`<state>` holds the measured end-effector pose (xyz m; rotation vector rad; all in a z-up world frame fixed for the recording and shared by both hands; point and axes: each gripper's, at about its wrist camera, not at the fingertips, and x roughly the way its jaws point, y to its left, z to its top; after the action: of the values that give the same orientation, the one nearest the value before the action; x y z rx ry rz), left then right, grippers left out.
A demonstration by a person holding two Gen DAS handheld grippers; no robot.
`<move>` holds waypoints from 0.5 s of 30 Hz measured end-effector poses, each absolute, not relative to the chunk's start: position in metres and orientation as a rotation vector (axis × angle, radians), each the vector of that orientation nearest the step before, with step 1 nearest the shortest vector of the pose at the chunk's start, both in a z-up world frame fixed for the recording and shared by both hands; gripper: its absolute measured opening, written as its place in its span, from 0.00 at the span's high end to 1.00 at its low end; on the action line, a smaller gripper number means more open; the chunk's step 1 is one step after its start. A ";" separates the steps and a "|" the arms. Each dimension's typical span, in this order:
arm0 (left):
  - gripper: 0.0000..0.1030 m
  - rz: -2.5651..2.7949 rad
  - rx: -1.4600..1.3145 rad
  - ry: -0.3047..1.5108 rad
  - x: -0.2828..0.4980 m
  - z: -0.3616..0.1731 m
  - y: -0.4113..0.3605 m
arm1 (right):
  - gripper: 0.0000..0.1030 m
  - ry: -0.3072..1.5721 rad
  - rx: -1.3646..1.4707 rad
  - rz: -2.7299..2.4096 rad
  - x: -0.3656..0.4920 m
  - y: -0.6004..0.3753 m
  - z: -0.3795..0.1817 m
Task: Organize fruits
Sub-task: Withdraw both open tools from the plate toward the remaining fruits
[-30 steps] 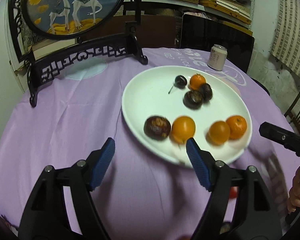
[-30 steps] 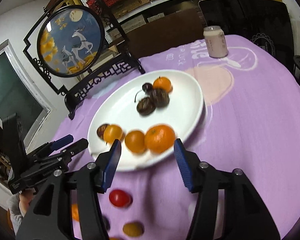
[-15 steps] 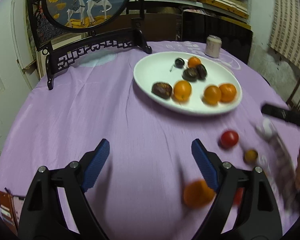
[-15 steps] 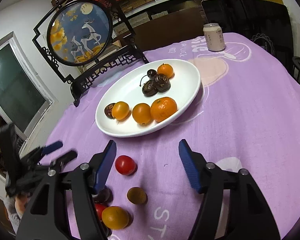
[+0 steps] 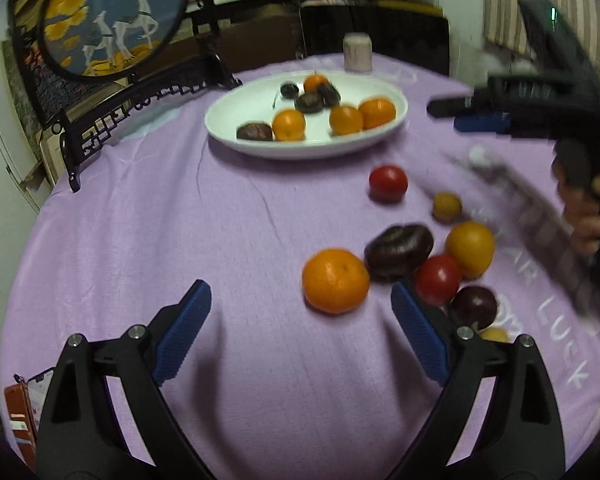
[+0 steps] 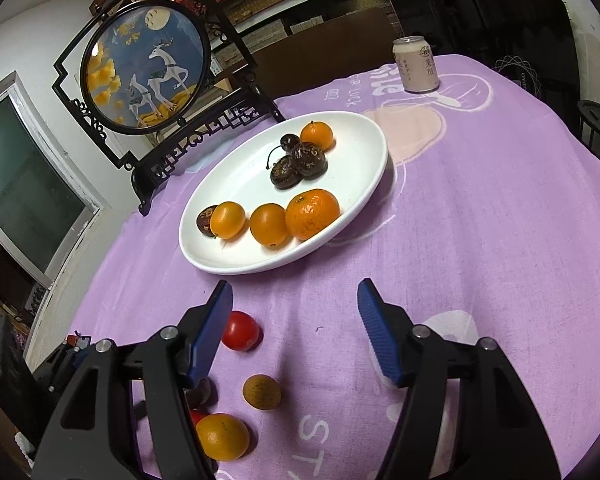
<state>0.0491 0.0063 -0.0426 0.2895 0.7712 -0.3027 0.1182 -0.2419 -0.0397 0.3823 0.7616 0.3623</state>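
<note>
A white plate (image 5: 308,149) (image 6: 260,268) holds several oranges, dark fruits and a cherry. Loose fruit lies on the purple cloth nearer me. In the left wrist view, an orange (image 5: 335,280) sits just beyond my left gripper (image 5: 300,288), slightly to its right. The left jaws are opening, with nothing between them. Behind the orange are a dark purple fruit (image 5: 398,252), two red tomatoes (image 5: 388,182) (image 5: 438,280) and a yellow fruit (image 5: 470,248). My right gripper (image 6: 296,292) (image 5: 460,114) stands open over bare cloth. A tomato (image 6: 240,330) lies beside its left finger.
A drink can (image 5: 357,54) (image 6: 415,64) stands behind the plate. A round deer screen in a black stand (image 5: 112,20) (image 6: 148,64) fills the back left. A phone case (image 5: 24,412) lies at the table's near left edge. A hand (image 5: 588,208) grips the right tool.
My left gripper has drawn back from the plate to the loose fruit and its jaws have widened. The right gripper backed a little off the plate and opened slightly.
</note>
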 end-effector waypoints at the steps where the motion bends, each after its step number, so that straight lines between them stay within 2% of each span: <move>1: 0.10 -0.293 0.303 0.780 0.052 -0.046 0.005 | 0.37 0.762 0.381 0.362 0.118 -0.242 -0.040; 10: 0.08 -0.141 0.175 0.820 0.080 -0.046 0.040 | 0.37 0.769 0.361 0.367 0.118 -0.236 -0.041; 15: 0.08 -0.177 0.178 0.820 0.085 -0.048 0.034 | 0.37 0.788 0.339 0.403 0.118 -0.226 -0.044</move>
<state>0.0850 0.0345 -0.0477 0.1783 0.8199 -0.1772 0.1183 -0.2259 -0.0437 0.3393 0.7879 0.4031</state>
